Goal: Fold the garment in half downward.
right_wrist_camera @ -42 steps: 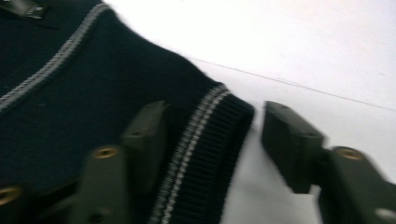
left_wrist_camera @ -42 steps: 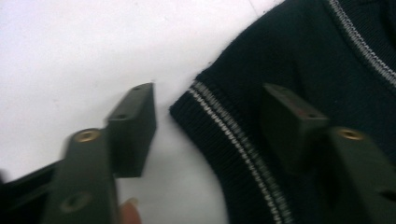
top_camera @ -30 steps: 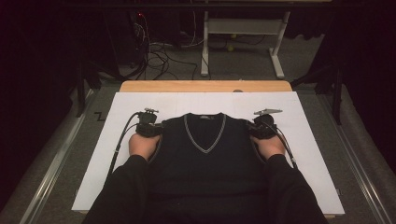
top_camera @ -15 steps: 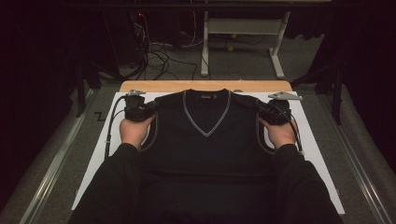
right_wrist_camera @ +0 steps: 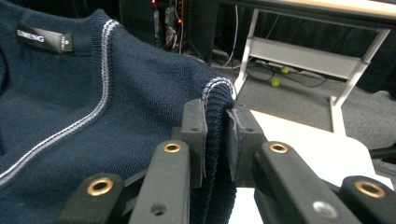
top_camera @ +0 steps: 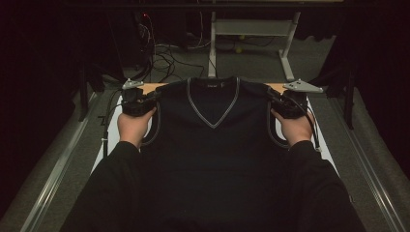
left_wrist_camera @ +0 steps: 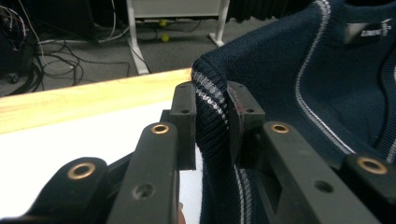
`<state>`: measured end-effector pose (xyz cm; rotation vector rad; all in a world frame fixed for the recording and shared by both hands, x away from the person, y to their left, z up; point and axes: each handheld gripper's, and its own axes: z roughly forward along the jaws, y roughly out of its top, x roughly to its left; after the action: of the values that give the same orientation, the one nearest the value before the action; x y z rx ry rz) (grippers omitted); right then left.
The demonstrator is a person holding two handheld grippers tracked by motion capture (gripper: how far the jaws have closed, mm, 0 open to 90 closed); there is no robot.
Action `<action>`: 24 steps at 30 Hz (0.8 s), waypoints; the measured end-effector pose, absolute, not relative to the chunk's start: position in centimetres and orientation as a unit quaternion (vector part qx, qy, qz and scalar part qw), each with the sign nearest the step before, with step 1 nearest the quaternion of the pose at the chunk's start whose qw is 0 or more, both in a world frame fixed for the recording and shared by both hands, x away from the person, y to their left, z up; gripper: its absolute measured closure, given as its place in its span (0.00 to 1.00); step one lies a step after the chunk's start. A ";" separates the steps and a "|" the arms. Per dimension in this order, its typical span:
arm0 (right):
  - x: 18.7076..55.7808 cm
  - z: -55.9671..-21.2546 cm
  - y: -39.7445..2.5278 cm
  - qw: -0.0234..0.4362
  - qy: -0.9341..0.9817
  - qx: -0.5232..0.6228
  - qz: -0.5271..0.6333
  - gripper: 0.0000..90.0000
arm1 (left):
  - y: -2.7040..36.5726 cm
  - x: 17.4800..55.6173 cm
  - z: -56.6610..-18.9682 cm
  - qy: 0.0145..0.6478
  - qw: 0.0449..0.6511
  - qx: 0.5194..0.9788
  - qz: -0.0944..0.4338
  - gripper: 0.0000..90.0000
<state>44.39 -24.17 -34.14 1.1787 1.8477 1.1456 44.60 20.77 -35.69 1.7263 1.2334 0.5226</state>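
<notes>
So I had the left gripper (top_camera: 137, 102) and right gripper (top_camera: 290, 104) each clamped on a shoulder seam of the navy vest (top_camera: 212, 140), stretched between them at the far edge of the table (top_camera: 104, 145). It looked soft, limp knit; the ribbed armhole edges seemed the firmest hold.

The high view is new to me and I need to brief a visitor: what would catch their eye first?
A dark blue vest with a pale-striped V-neck is held spread in the middle of the view, above the white table. Each shoulder is pinched: the left gripper clamps the striped armhole edge, and the right gripper clamps the other. Behind, cables lie tangled on the grey floor.
</notes>
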 end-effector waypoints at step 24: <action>35.3 -42.2 -26.2 0.273 0.725 0.426 0.467 0.88 | 21.8 34.9 -43.8 0.454 0.472 0.740 0.153 0.79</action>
<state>35.35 -26.19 -42.21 1.1459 1.9502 1.2577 34.92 21.83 -43.78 1.8120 1.1112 0.3752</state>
